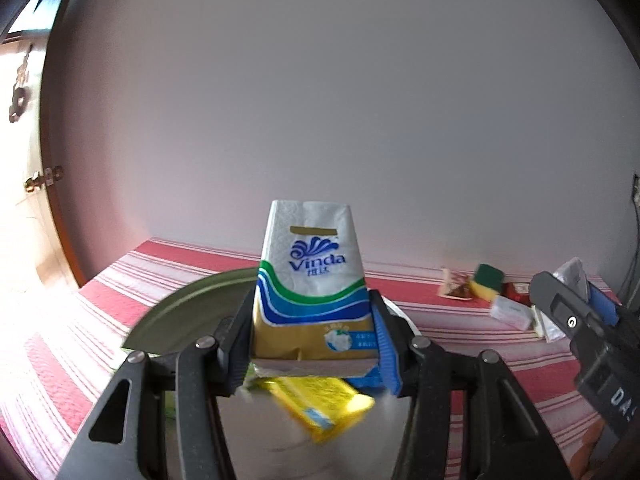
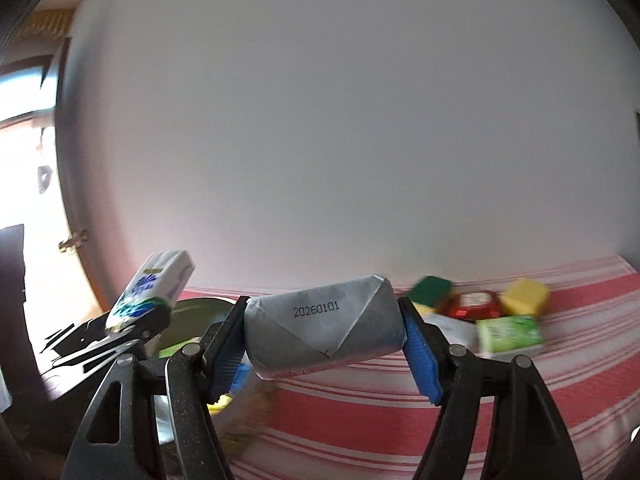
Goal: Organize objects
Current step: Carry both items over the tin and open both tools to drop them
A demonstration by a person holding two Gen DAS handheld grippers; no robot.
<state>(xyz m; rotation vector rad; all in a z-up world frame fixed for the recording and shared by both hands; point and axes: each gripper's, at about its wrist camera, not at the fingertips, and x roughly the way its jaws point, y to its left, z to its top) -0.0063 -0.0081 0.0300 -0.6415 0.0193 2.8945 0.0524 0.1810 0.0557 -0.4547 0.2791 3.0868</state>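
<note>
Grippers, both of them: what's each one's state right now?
Left gripper: closed on the Vinda tissue pack.
Right gripper: closed on the grey-white packet stamped 20260101.

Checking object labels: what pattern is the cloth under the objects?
The cloth has red and white stripes; right wrist view shows it best.

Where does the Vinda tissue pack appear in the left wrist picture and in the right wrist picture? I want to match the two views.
Left wrist view: the Vinda tissue pack stands upright at the centre, clamped in the left gripper.
Right wrist view: the same pack is at the left edge, tilted, held above the green bowl.
Shared landmark: the green bowl, behind the pack in the left view, at in the right view.
</note>
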